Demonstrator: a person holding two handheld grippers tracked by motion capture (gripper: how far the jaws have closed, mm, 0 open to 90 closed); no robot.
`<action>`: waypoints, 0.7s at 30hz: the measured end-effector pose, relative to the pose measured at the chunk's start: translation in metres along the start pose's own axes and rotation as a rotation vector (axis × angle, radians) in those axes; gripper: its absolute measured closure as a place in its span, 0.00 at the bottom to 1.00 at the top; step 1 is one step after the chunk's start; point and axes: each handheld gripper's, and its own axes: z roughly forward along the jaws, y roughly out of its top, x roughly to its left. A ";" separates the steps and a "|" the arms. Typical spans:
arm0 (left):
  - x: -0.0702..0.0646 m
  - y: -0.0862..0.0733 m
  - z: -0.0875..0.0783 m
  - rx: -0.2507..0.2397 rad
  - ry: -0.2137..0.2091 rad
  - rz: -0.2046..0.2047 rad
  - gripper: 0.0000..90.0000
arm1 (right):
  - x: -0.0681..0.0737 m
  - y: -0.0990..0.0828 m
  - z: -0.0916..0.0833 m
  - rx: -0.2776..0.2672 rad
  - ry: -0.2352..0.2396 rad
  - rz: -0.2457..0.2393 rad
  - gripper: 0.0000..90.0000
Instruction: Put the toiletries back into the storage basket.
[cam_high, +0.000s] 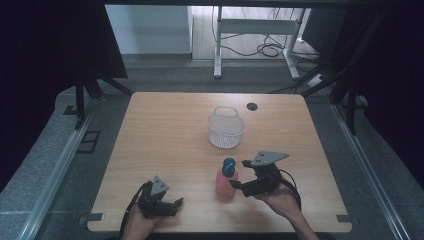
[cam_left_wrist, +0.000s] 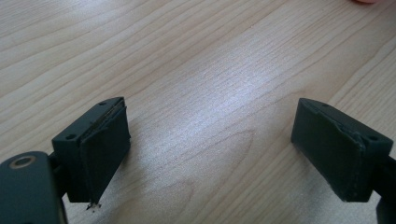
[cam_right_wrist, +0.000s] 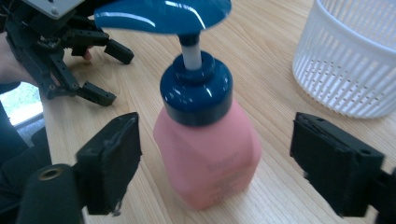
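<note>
Pink bottle (cam_right_wrist: 208, 149) sits between your right gripper's (cam_right_wrist: 215, 163) parted jaws, ungrasped; basket (cam_high: 226, 131) waits at twelve o'clock.

Left hand-held gripper (cam_high: 175, 204): black frame of open linkage bars, grey three-cornered plate on top, black cable looping off behind. Right hand-held gripper (cam_high: 241, 175): same black build, larger-looking grey plate with small holes, black cable curving round the wrist. Jaw blocks were matte black, rectangular, faced with dark pads; a screw hole showed in each block. Forearms bare, no sleeves seen.
</note>
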 end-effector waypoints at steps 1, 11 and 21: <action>0.000 0.000 0.000 0.000 0.000 0.000 0.12 | 0.000 0.001 0.001 0.000 0.004 0.001 0.21; 0.000 0.000 0.000 0.000 -0.001 0.000 0.12 | 0.002 0.013 0.010 -0.006 0.028 -0.015 0.41; 0.000 0.000 0.000 0.000 -0.001 0.000 0.12 | 0.004 0.022 0.017 -0.002 0.039 -0.037 0.55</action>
